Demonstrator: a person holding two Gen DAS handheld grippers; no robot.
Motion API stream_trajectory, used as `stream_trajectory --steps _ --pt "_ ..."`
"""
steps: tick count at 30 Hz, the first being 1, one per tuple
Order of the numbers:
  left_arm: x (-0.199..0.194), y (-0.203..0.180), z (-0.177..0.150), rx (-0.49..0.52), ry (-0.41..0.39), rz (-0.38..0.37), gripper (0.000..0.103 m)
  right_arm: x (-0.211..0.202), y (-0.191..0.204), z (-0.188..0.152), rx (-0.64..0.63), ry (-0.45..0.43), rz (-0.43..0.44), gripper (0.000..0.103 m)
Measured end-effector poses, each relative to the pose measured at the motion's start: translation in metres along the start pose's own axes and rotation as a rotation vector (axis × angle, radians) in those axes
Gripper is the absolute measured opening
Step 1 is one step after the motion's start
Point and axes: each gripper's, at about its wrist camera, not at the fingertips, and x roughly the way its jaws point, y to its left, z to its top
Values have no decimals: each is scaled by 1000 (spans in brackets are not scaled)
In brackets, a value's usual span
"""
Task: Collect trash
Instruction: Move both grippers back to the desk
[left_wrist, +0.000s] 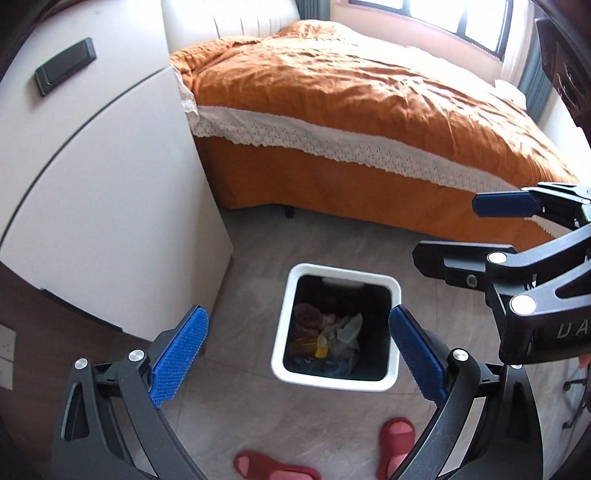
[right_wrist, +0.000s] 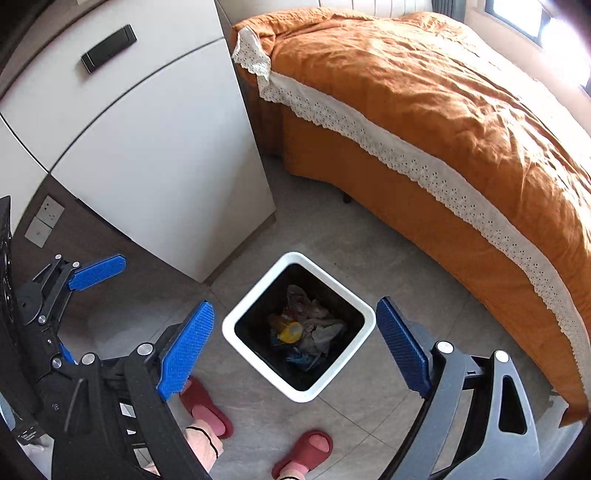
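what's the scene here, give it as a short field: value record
setting: bedroom, grey tiled floor
bin: white square trash bin on the floor, black liner, open top
bin contents: crumpled trash including a yellow piece
left gripper: open, empty, above the bin
right gripper: open, empty, above the bin
nearby: orange bed, white cabinet, red slippers on the person's feet

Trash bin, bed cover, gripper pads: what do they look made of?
Trash bin: likely moulded plastic, smooth white rim with soft sheen, dark inside; liner or wall, cannot tell.
Bed cover: woven fabric, matte orange, heavily creased; white eyelet lace trim.
Gripper pads: blue, fine ribbed texture, probably rubber or printed plastic.
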Motion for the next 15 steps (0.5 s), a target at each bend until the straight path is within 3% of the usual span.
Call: stream_trajectory --steps 15 --pt "-107 53 54 -92 -129 57 98 -94 46 55 -57 -143 9 95"
